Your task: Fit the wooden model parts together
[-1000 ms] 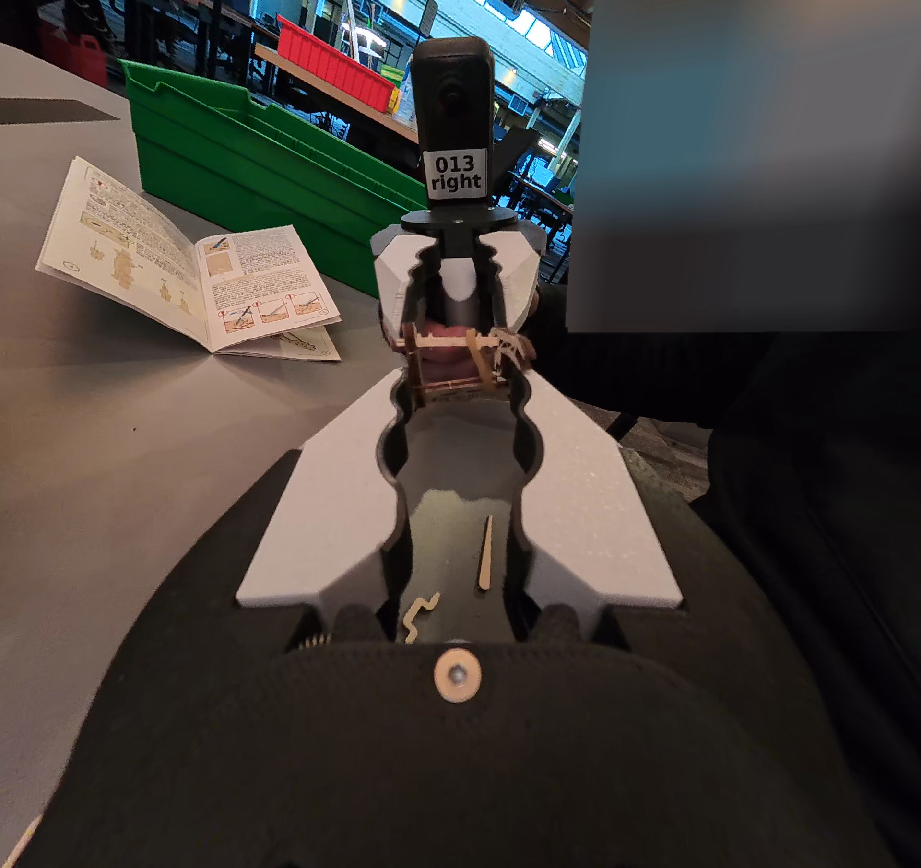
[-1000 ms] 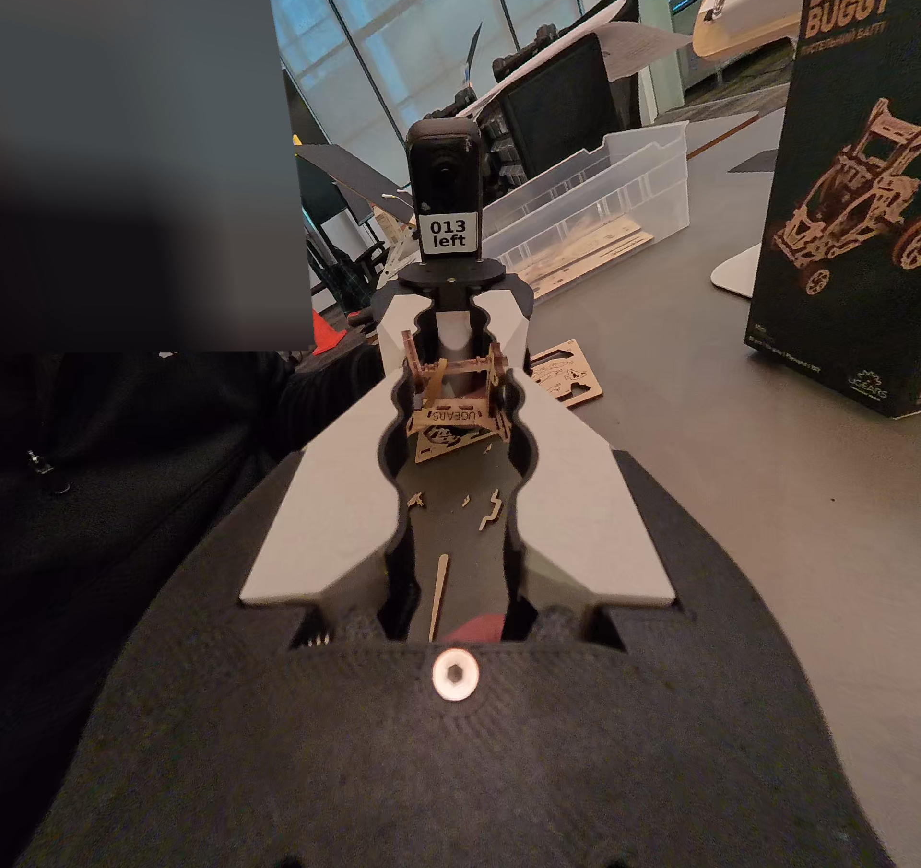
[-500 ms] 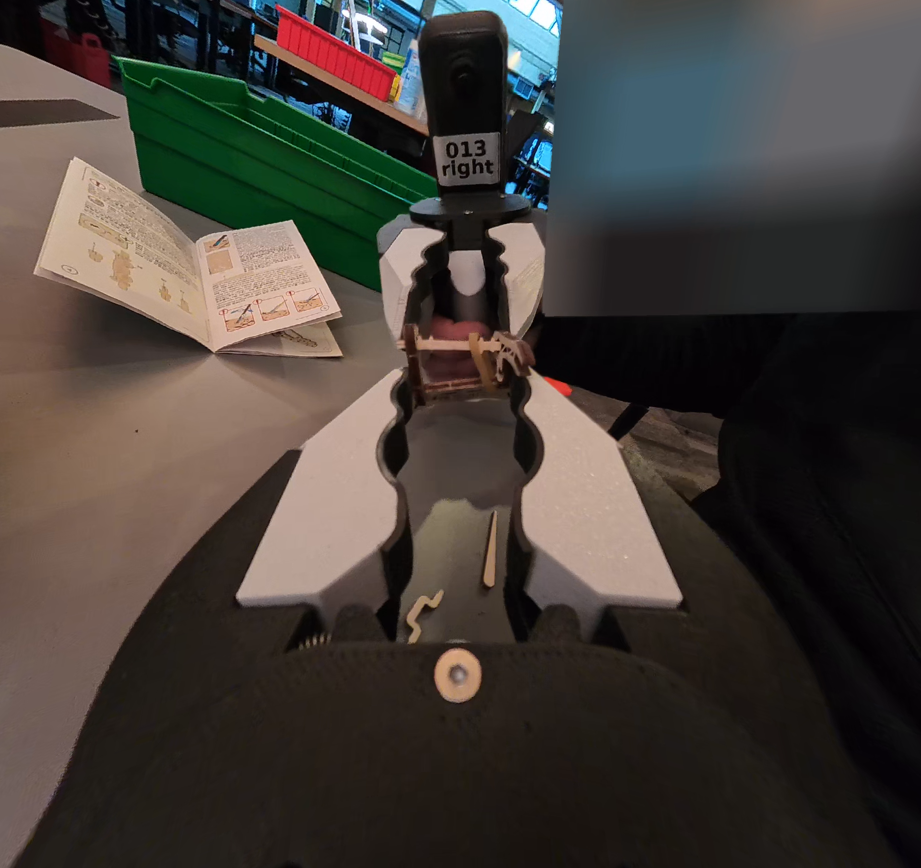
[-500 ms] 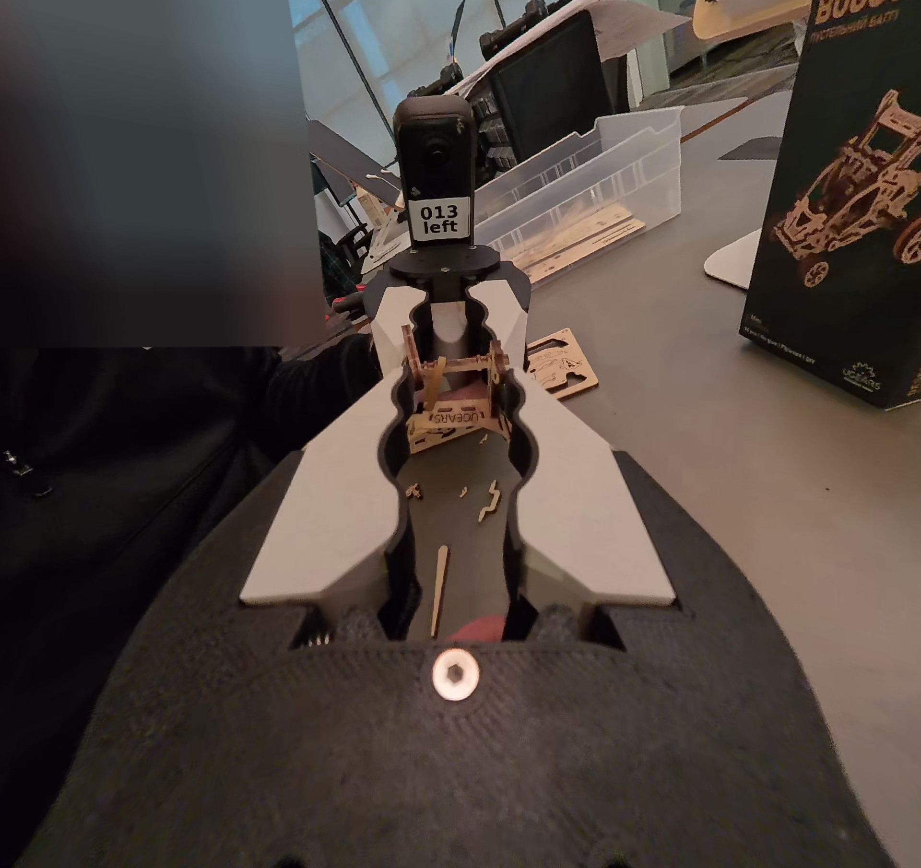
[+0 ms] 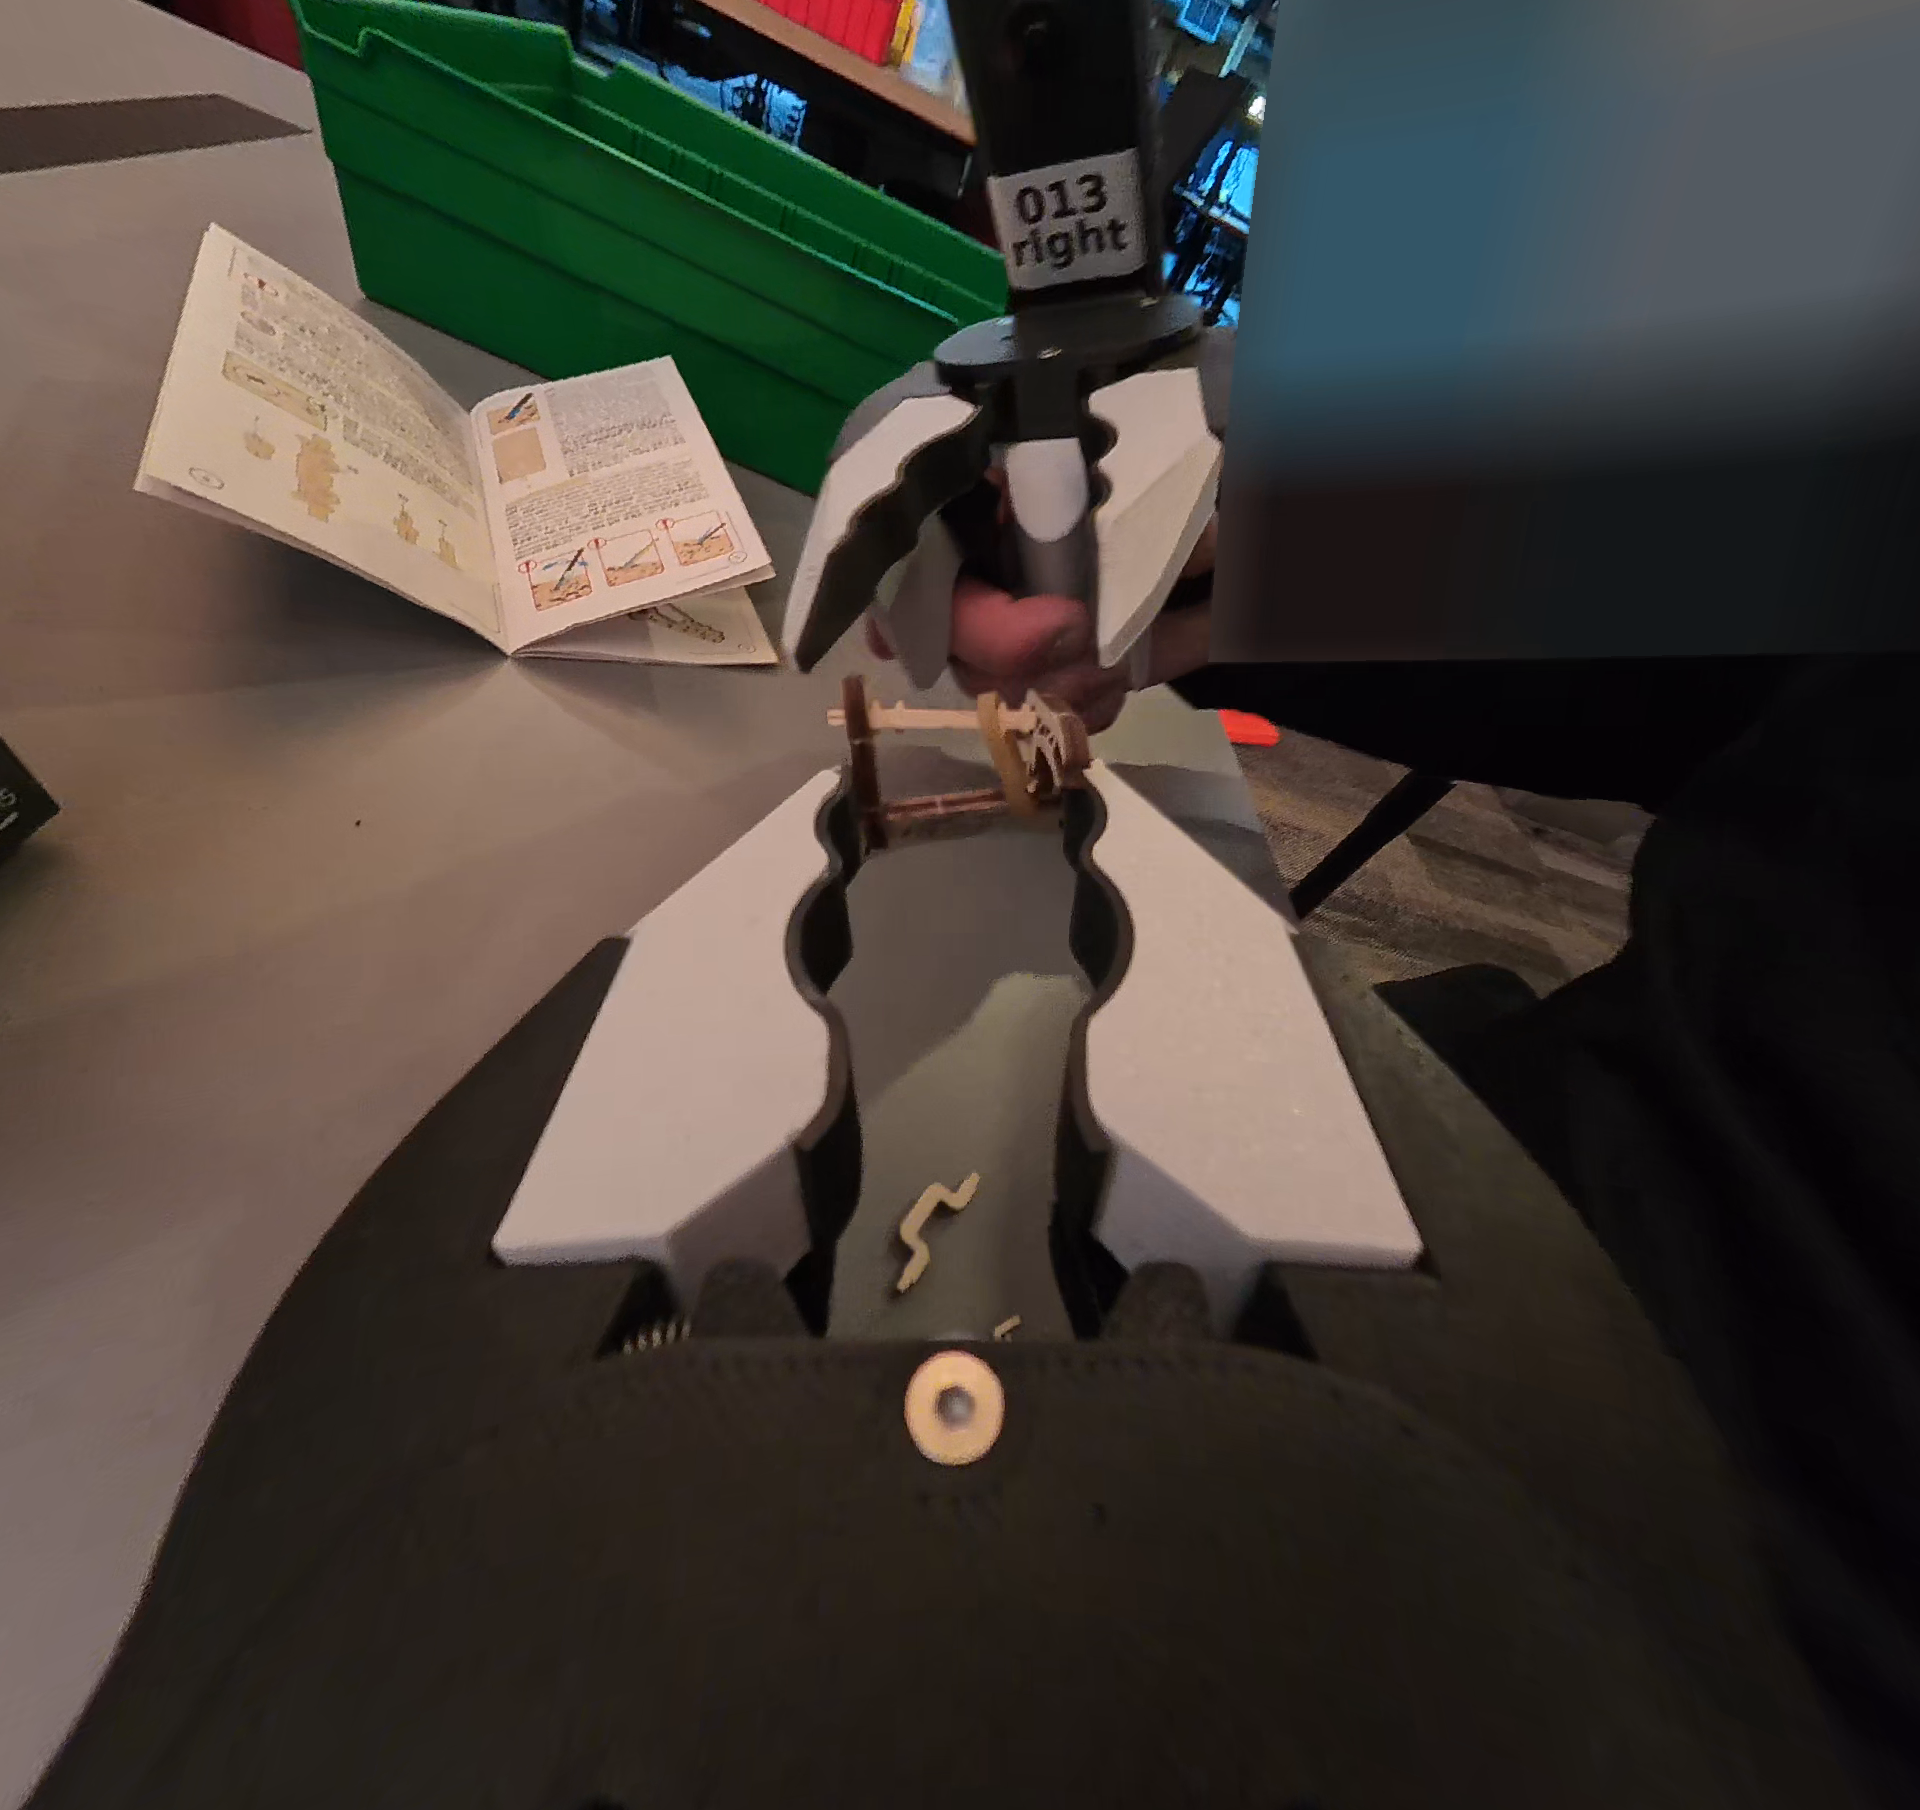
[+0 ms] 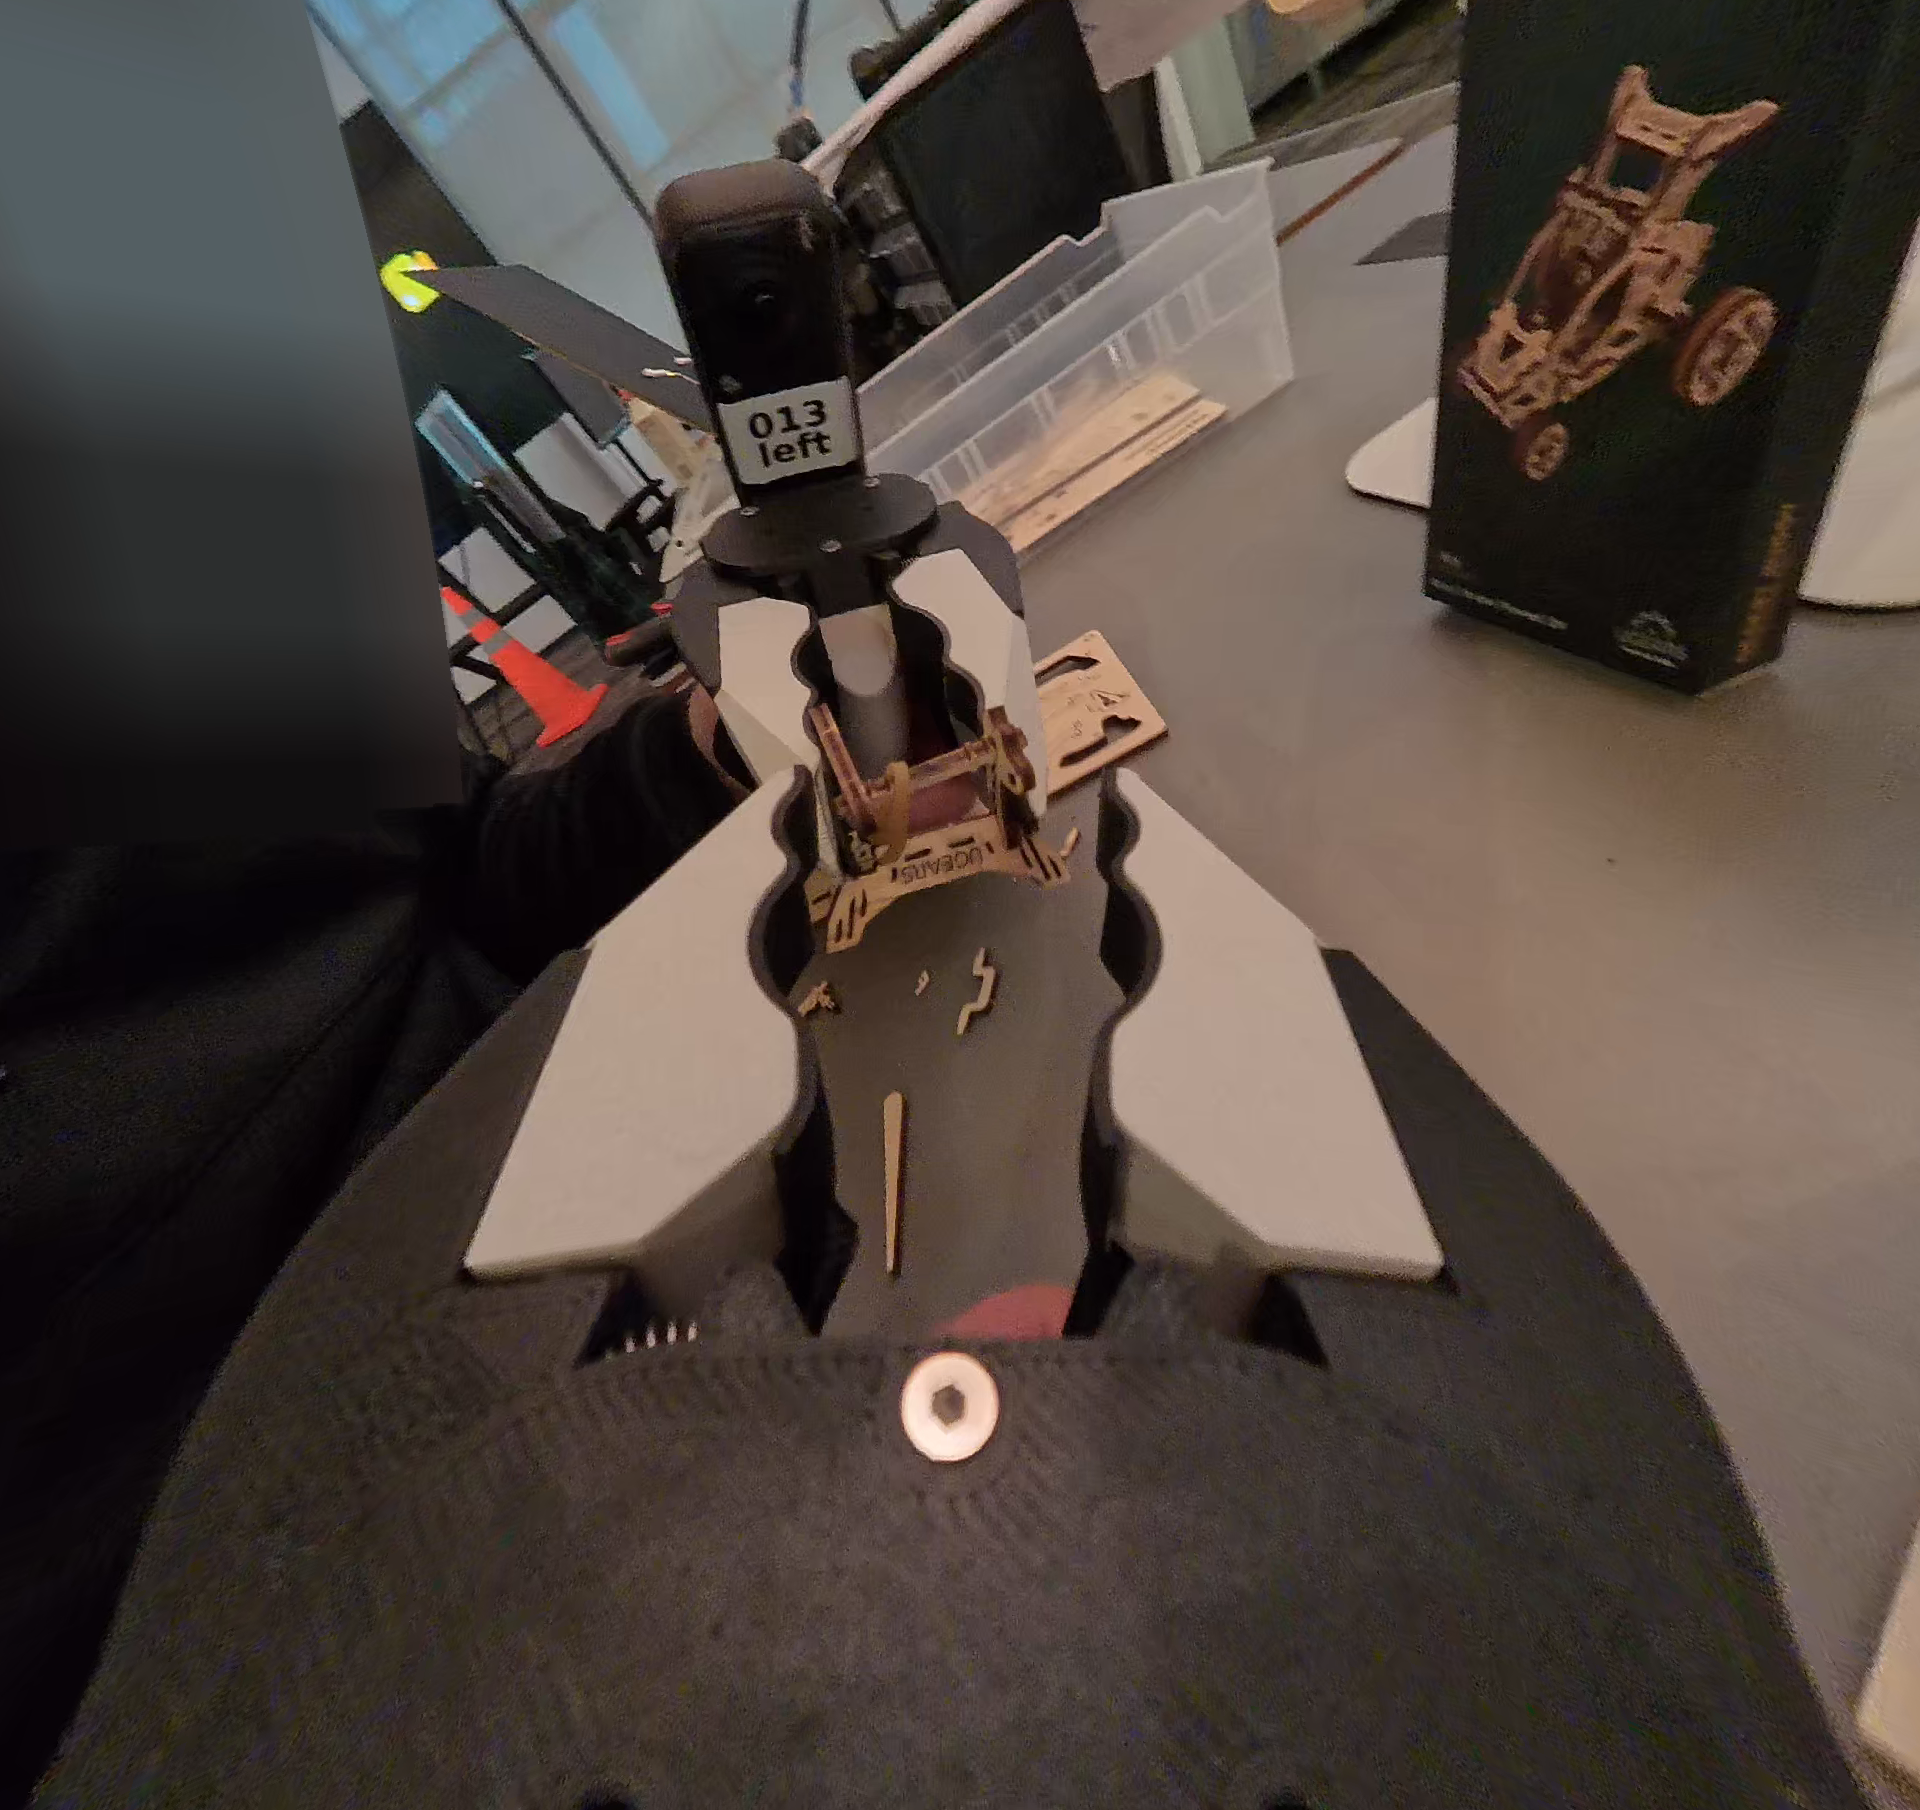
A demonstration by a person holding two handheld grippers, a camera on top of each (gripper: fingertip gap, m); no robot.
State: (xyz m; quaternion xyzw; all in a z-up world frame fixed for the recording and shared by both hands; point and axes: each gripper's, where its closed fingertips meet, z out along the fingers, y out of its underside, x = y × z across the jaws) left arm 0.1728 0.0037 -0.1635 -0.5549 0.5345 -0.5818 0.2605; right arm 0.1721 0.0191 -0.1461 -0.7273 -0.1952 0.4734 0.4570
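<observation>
A small wooden model frame (image 5: 961, 773) sits between my left gripper's (image 5: 964, 786) fingertips, held above the grey table (image 5: 312, 877). The right wrist view shows the left gripper's fingers (image 6: 997, 680) clamped on the sides of the model (image 6: 935, 825). My right gripper (image 6: 956, 804) is open, with a gap between each pad and the model. In the left wrist view the right gripper (image 5: 971, 643) hangs just above and behind the model, jaws spread, not touching it.
A green bin (image 5: 623, 233) and an open booklet (image 5: 447, 472) lie at the far left. A clear bin (image 6: 1091, 378), a dark box (image 6: 1662, 306) and a cut-out wooden sheet (image 6: 1101, 721) stand opposite. Loose wooden bits (image 6: 977, 1007) and a thin stick (image 6: 894, 1178) lie on the table. Left and right tips are no more than a few centimetres apart.
My right gripper was shut on the model with the left; it has opened, let go and drawn back a little. My left gripper still holds the model.
</observation>
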